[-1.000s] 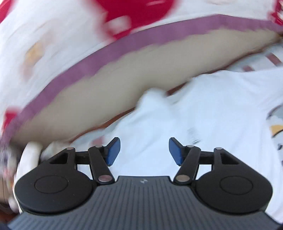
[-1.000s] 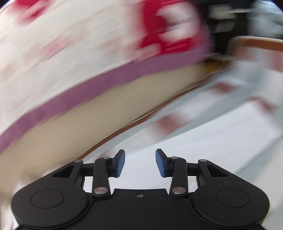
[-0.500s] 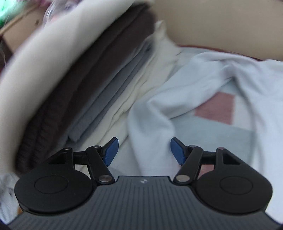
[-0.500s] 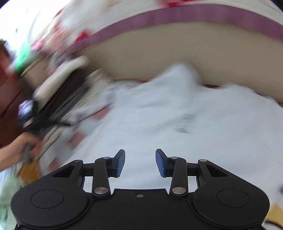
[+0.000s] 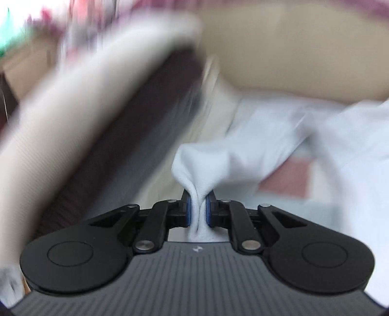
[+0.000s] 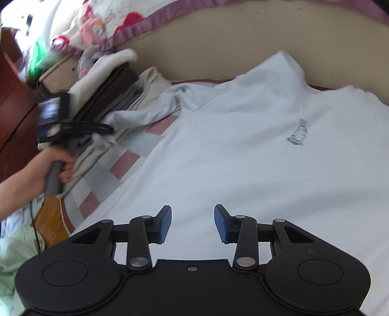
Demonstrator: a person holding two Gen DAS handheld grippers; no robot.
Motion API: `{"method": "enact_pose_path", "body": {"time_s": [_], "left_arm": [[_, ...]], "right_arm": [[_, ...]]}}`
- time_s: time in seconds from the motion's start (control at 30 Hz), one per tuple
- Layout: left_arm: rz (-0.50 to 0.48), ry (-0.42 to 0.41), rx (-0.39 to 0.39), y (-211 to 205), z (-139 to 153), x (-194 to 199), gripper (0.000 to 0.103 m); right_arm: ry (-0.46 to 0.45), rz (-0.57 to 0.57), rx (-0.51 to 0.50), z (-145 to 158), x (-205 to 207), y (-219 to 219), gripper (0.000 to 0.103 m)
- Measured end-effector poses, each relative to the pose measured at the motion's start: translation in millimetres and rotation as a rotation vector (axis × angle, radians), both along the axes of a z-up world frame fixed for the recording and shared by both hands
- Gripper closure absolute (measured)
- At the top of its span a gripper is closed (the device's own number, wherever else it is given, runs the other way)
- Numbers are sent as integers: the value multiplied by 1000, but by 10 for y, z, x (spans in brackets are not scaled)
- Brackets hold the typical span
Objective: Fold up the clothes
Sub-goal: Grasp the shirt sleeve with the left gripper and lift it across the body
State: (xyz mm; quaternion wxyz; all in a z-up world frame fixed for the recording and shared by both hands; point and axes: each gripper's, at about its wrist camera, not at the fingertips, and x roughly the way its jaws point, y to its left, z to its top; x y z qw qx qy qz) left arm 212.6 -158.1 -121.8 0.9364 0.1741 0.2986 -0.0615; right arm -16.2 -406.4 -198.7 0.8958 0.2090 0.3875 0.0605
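- left hand-held gripper (image 5: 198,209) was wide open half a second ago, now its jaws are closing on the sleeve (image 5: 206,167) of the pale blue shirt (image 6: 243,150)
- shirt's spread on the bed (image 6: 126,160), sleeve far left by the folded pile (image 6: 116,82)
- right hand-held gripper (image 6: 192,223) open, empty, over the near hem
- sleeve fold can probably start

T-shirt (image 6: 243,150) lies flat on the bed (image 6: 126,160), filling centre and right, collar at far edge against the headboard (image 6: 231,48). Its sleeve (image 6: 150,114) trails left toward a stack of folded clothes (image 6: 116,90) at far left. Left claw (image 6: 107,130) sits at that sleeve's end, just right of the stack, jaws closing with sleeve cloth between them; hand (image 6: 58,165) nearer, at left edge. Right claw (image 6: 192,223) hangs over the shirt's near part, nothing between its jaws. Quilt (image 6: 116,21) lies beyond the headboard, far left.
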Motion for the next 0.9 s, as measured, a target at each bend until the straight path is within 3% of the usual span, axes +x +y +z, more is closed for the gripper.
{"method": "enact_pose_path", "body": {"time_s": [0.1,0.13,0.23,0.3,0.33,0.4,0.47,0.53,0.63,0.73,0.9], "left_arm": [[-130,-249,177,-354,470,-509,92],[-176,-298,185,-442,617,-643,92],[-367,-316,31,-625,936,-1055,92],[-560,-279,27,-829,873,-1407,91],[-641,-199,35,-940,773,-1526,91],[-735,42,0,-1077,520,-1617,91],[-730,199,-6,-1084,248,-1569,91],[-706,170,107,-1024,46,-1491,91],[-619,91,245,-807,64,-1262,91],[-429,-78,348,-458,340,-1014,91],[-187,-270,431,-117,715,-368,91]], "right_arm": [[11,-45,20,-50,13,-134,59],[15,-57,26,-71,18,-172,59],[24,-84,31,-133,49,-248,59],[35,-97,38,-170,56,-295,59],[39,-102,43,-189,50,-320,59],[42,-111,55,-227,33,-368,59],[46,-120,68,-265,15,-417,59],[49,-127,79,-301,2,-457,59],[53,-124,76,-338,38,-444,59],[54,-120,62,-370,111,-409,59],[63,-120,83,-490,203,-412,59]]}}
